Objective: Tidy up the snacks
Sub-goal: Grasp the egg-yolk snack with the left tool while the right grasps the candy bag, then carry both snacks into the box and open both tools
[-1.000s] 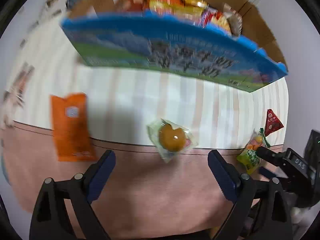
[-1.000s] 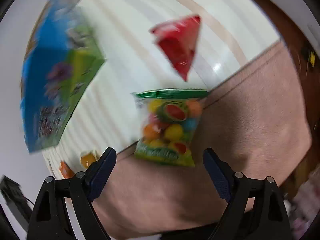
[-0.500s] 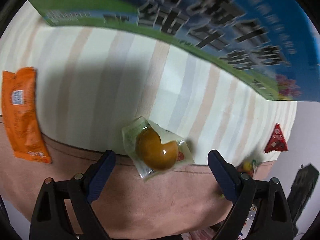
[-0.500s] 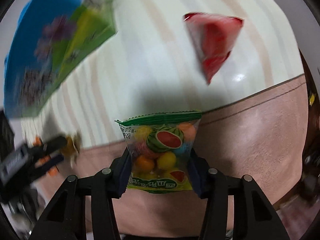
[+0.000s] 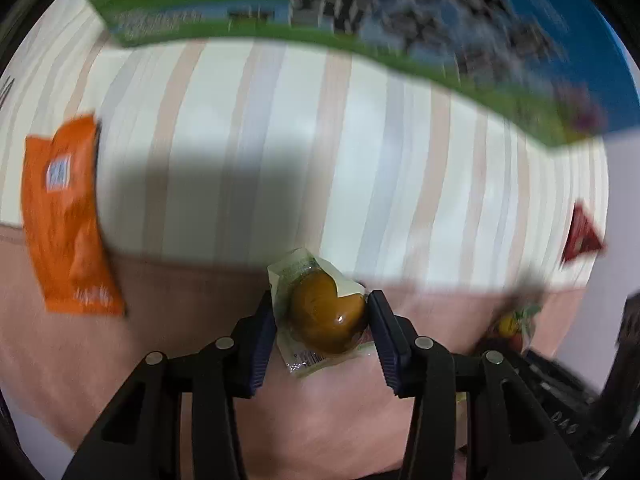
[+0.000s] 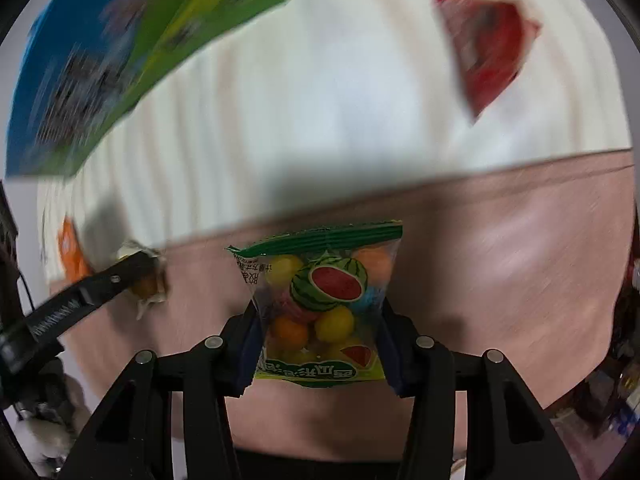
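My left gripper (image 5: 322, 312) is shut on a clear packet holding a round brown snack (image 5: 326, 322), down on the pink band of the striped tablecloth (image 5: 360, 168). My right gripper (image 6: 316, 320) is shut on a bag of coloured fruit candies with a watermelon print (image 6: 320, 300), its green top edge pointing away from me. The left gripper with its brown snack (image 6: 146, 286) shows at the left of the right wrist view. The candy bag (image 5: 514, 322) shows blurred at the right of the left wrist view.
A blue and green printed cardboard box (image 5: 400, 12) stands at the far side of the cloth. An orange packet (image 5: 66, 220) lies to the left. A red triangular packet (image 6: 490, 48) lies on the stripes to the right. The cloth's edge runs near the red packet (image 5: 580, 236).
The left gripper came down over the brown snack and shut on it. The right gripper closed on the candy bag and carried it toward the pink band, away from the red packet.
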Tool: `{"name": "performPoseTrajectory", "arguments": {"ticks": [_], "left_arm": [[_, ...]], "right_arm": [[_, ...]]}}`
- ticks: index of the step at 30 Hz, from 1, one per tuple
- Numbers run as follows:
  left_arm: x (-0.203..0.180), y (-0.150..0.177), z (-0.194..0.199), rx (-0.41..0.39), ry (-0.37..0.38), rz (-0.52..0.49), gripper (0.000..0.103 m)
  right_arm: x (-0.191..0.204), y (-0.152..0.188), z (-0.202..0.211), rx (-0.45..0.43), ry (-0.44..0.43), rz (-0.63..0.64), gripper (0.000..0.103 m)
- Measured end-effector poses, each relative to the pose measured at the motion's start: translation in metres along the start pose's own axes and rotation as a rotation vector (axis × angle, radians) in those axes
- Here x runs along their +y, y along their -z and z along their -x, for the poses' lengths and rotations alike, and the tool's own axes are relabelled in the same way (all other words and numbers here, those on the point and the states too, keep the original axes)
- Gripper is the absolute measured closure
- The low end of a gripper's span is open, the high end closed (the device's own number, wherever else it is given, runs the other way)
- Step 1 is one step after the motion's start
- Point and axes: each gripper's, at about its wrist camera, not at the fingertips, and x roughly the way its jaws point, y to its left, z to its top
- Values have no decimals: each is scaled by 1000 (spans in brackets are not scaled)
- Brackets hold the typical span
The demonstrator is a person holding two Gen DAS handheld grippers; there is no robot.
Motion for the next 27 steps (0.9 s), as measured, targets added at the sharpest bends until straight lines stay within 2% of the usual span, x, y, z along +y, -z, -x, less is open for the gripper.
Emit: {"name": "performPoseTrajectory", "arguments": {"ticks": [5, 6, 7, 11, 13, 15, 19, 23, 25, 27], "left_arm": [[9, 39, -4, 37, -2, -25, 60], [11, 40, -6, 40, 8, -23, 58], [13, 41, -8, 64, 6, -20, 57], [19, 39, -19, 83, 34, 13, 57], [18, 40, -20, 79, 23, 9, 59], [14, 45, -17, 66, 14, 6, 61], [1, 51, -7, 51, 10, -7, 62], [5, 58, 11, 37, 37, -5, 63], [16, 46, 31, 20, 54, -13, 63], [11, 46, 52, -11, 79, -32, 63]], "right_arm": [[23, 32, -22, 75, -8, 70, 50], [25, 35, -26, 81, -5, 73, 50], [27, 36, -29, 78, 0, 69, 49], [32, 36, -37, 75, 7, 52, 43], [36, 36, -42, 69, 21, 50, 44], [36, 42, -41, 57, 36, 45, 49], [31, 54, -26, 36, 20, 49, 52], [17, 56, -7, 25, -33, 45, 53], [20, 56, 3, 13, -64, 49, 53], [22, 48, 23, -3, -95, 57, 53]]}}
